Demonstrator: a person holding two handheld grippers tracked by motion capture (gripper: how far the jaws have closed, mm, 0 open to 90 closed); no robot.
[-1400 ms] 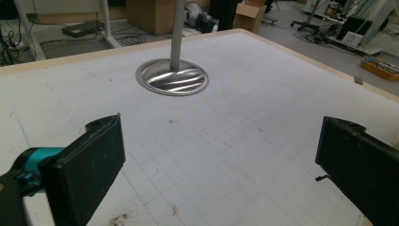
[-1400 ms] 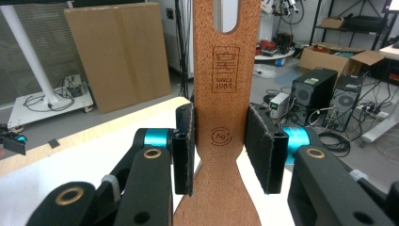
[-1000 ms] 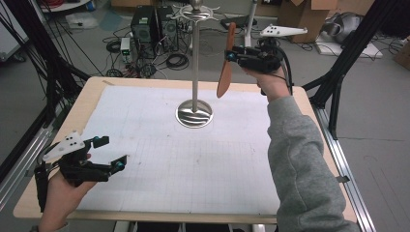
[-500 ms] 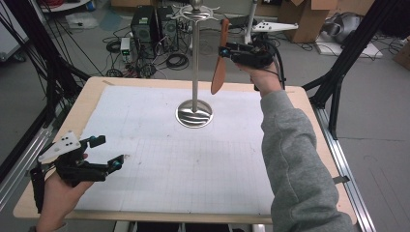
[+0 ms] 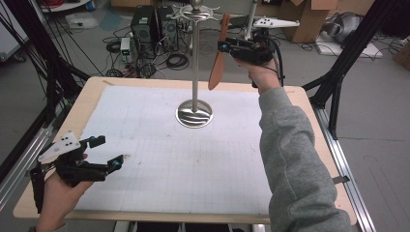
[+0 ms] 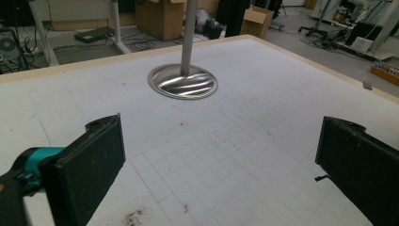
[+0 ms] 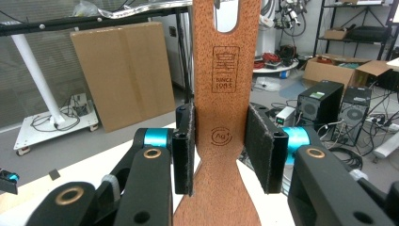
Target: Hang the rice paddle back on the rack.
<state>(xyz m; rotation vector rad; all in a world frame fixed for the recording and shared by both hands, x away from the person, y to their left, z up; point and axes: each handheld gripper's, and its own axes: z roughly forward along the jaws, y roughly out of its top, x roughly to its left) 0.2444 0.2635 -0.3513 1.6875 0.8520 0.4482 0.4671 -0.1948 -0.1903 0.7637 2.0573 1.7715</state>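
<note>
A grey floor [image 5: 377, 121] surrounds the table [image 5: 92, 96]. Beyond it stand computer towers [image 5: 153, 26] amid tangled cables [image 5: 176, 60], with cardboard boxes [image 5: 314, 19] at the back. Black frame struts [image 5: 360, 41] rise at both sides. Light is even and indoor.

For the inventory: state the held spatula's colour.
Reddish-brown wooden spatula, clearest in the right gripper view.

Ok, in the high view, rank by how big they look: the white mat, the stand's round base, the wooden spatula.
1. White mat, by far the largest.
2. Wooden spatula, held raised nearer the camera, so it may be flattered.
3. Round base, close to the spatula.
</note>
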